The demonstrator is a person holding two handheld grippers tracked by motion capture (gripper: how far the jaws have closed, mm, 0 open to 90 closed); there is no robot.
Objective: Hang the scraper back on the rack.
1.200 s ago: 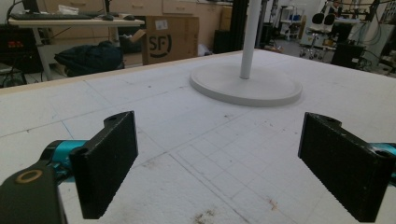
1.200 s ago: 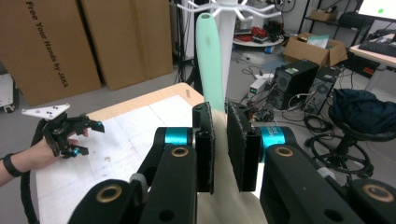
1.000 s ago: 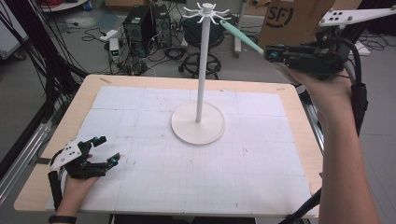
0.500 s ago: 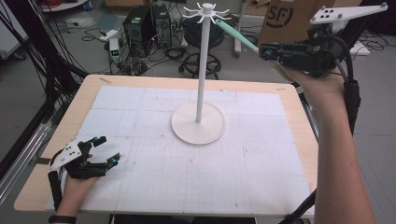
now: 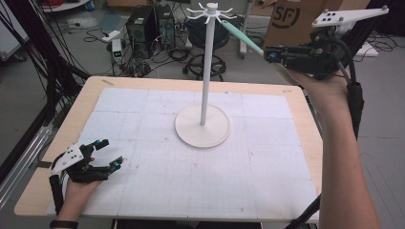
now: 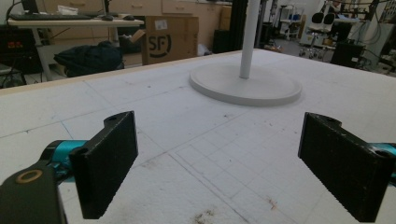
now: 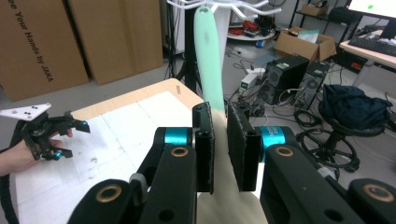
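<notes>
Now the right tool (image 5: 268,54) is clamped on the broad end of a long pale-green utensil (image 5: 242,37), probably a spatula or spoon, and holds it up high beside the top of the white stand (image 5: 205,71). In the right gripper view the utensil (image 7: 208,70) runs from between the two black pads up to the ring of hooks (image 7: 224,6) at the head of the stand, so its thin tip sits right at the hooks. Whether the tip has a hole or loop, and whether it is already over a hook, I cannot tell; it is too small to read. I judge the step in hand to be hanging the utensil on the stand. The next move calls for a small, careful nudge so the tip catches one prong, then a slow parting of the jaws once the utensil hangs on its own. The pole is thin, so a sideways push could rock it.

The left tool (image 5: 107,155) rests low on the worktop (image 5: 143,191) near its front left corner, well apart from the stand, with its jaws wide apart and nothing between them.

By count: one stand with one round base (image 6: 245,84), one utensil, two tools, one worktop
</notes>
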